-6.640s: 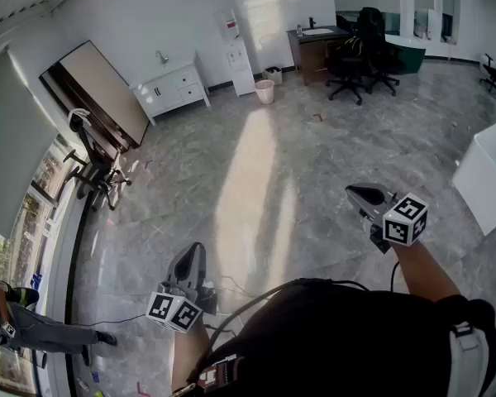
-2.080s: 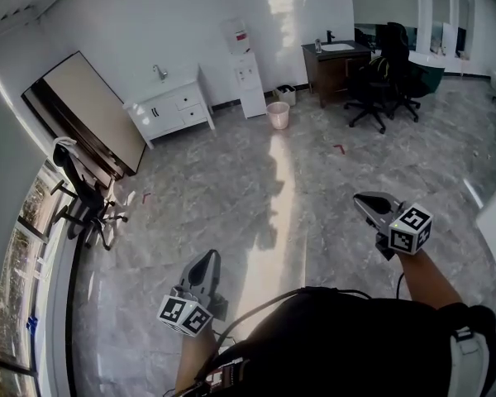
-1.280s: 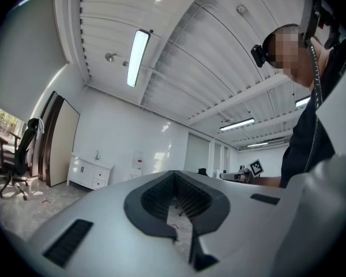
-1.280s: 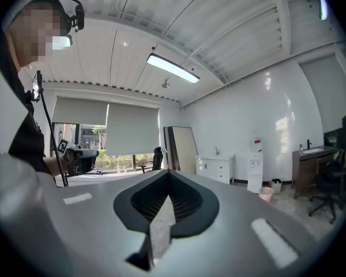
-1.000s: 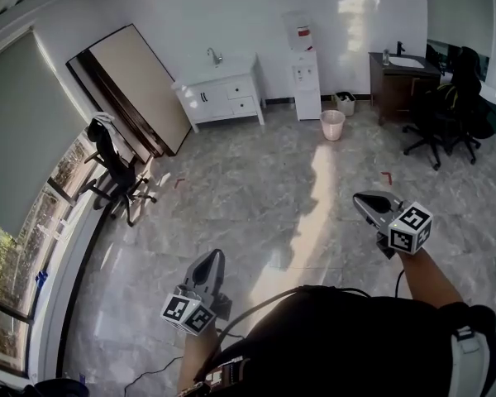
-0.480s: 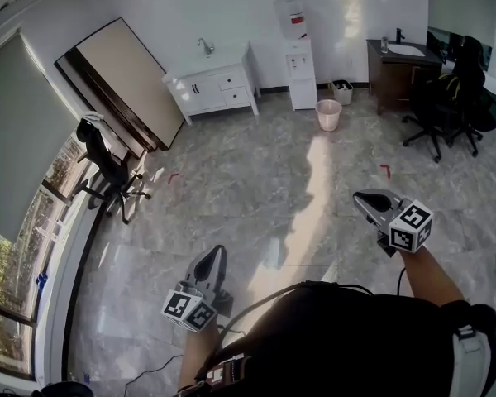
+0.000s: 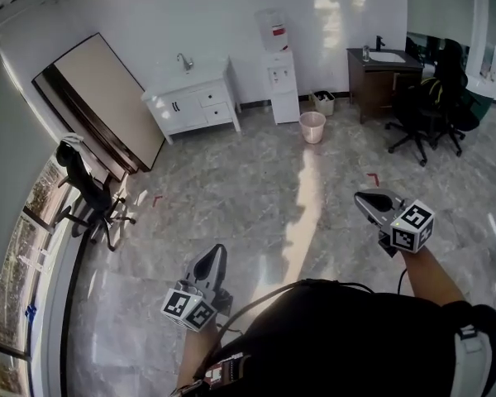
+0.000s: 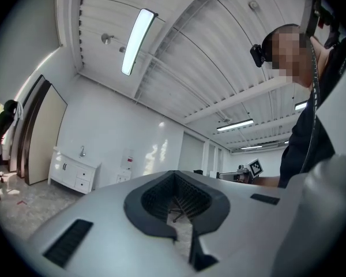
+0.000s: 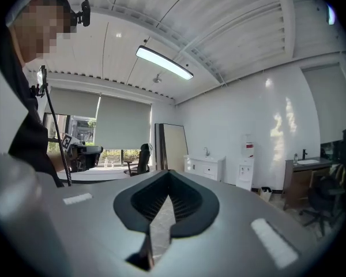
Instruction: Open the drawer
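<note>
Jaws of both the left gripper [image 7: 216, 253] and the right gripper [image 7: 362, 198] are seen closed, with nothing held between them. The drawer [image 7: 209, 98] is found shut in the white cabinet [image 7: 182, 116] at the far edge of the floor [image 7: 231, 188], well apart from both grippers, near the water dispenser [image 7: 280, 77].

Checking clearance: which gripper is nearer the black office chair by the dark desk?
Right. The right gripper sits below-left of the chair; the left gripper is farther, lower left.
</note>
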`<state>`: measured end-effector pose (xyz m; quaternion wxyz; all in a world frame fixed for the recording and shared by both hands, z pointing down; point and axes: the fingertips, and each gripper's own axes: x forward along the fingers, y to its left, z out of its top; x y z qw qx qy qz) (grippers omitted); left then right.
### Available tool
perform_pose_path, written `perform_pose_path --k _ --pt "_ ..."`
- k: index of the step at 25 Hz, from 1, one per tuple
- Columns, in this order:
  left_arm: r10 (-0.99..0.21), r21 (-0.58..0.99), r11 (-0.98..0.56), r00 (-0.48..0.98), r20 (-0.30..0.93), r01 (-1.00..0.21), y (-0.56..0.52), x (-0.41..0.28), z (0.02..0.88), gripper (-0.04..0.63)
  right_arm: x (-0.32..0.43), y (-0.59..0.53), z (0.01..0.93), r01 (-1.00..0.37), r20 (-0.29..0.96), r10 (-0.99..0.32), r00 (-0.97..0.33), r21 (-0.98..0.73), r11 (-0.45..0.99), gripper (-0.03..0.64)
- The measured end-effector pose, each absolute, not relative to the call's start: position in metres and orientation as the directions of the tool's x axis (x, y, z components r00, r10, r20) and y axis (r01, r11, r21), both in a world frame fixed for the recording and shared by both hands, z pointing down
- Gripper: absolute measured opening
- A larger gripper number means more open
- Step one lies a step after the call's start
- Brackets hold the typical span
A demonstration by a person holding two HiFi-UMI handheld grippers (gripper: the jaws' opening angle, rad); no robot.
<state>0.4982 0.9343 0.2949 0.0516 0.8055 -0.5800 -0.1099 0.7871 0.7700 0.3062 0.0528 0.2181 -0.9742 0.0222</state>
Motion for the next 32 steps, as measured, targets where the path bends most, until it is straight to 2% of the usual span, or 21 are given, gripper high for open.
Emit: perform_pose_path --k 18,28,32 --pt "-0.943 0.247 -0.333 0.318 -0.1 -0.91 0.868 0.276 0.307 0.0 0.564 0.704 0.306 -0.444 0.125 -0.436 -0.891 -0.04 0.895 -0.003" --pt "-0.965 0.269 -0.262 0.254 -0.065 -0.927 0.827 0.229 0.327 0.0 0.503 0.644 0.326 -0.379 0.143 -0.366 -0.919 -0.072 0.923 -0.003" --pt "-0.972 0.262 -0.233 0.227 -0.054 -0.937 0.791 0.232 0.328 0.0 0.495 0.601 0.331 -0.338 0.143 -0.325 -0.935 -0.081 0.938 -0.003"
